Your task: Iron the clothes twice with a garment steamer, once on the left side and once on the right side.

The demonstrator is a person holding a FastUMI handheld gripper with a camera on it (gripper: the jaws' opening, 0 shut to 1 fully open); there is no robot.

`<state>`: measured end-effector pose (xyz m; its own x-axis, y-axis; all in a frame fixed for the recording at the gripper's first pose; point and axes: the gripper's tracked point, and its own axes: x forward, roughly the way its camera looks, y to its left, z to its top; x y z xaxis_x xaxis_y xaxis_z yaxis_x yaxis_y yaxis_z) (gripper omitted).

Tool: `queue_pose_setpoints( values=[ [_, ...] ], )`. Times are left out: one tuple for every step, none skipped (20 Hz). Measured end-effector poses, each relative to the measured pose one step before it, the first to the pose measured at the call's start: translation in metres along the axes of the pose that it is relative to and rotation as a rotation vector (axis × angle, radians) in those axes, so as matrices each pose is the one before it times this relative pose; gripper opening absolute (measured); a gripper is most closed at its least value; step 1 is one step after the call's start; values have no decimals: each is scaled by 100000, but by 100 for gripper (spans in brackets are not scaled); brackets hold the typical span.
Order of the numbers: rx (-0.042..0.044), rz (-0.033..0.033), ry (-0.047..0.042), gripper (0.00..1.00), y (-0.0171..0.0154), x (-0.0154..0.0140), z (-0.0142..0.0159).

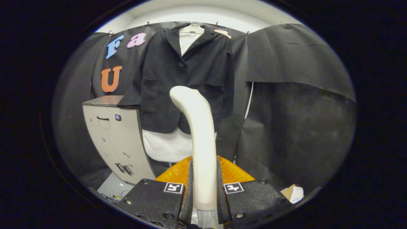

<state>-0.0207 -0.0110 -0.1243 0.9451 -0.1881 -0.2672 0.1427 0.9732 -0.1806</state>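
Observation:
A black jacket [187, 73] over a white shirt [167, 144] hangs on a white hanger [191, 28] against the booth wall, straight ahead of me. My gripper [204, 187] is shut on the white handle of the garment steamer [198, 136], which stands upright between my fingers. The steamer's curved head reaches up in front of the jacket's lower middle, at about pocket height. Whether the head touches the cloth I cannot tell. The jacket's left sleeve rests on the cabinet top.
A grey cabinet [116, 133] with a drawer handle stands to the left of the jacket. An orange object [233, 171] lies low just beyond my fingers. A small cardboard box [293, 193] sits on the floor to the right.

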Motion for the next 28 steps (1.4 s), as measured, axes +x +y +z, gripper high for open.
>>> queue_pose_setpoints(
  values=[
    [40, -31, -217, 33, -89, -1281, -176],
    [107, 17, -123, 33, -95, -1169, -250],
    [182, 78, 33, 33, -21, -1126, -184],
    [618, 139, -27, 33, -79, -1026, -313],
    [630, 120, 75, 33, -101, -1106, -100],
    [804, 117, -170, 33, -83, -946, -130],
    [412, 158, -192, 33, -107, -1034, -10],
    [397, 544, -1091, 33, -69, -981, 113],
    [302, 506, -1201, 33, -133, -985, 206],
    [132, 508, -837, 33, -227, -833, 58],
    [-14, 350, -459, 33, -257, -734, 248],
    [-57, 388, -665, 33, -266, -763, 173],
    [-63, -31, -653, 33, -246, -866, 399],
    [-131, 235, -698, 33, -321, -741, 138],
    [398, 243, -790, 33, -230, -795, 472],
    [154, 137, -609, 33, -126, -627, 274],
    [10, 9, -846, 33, -155, -510, 364],
    [451, 124, -697, 33, -77, -413, 321],
    [661, 507, -688, 33, 5, -253, 377],
    [874, 458, -566, 33, -22, -237, 272],
    [734, 605, -724, 33, -41, -324, 314],
    [695, 529, -609, 33, -142, -259, 212],
    [412, 1124, -1019, 33, -130, -281, 92],
    [-295, 1065, -988, 33, -122, -109, -22],
    [-726, 615, 435, 33, -246, 64, -308],
    [-344, 990, 744, 33, -321, 27, -459],
    [-34, 1392, 340, 33, -287, -194, -179],
    [-382, 1069, 220, 33, -512, -202, -51]
  ],
)
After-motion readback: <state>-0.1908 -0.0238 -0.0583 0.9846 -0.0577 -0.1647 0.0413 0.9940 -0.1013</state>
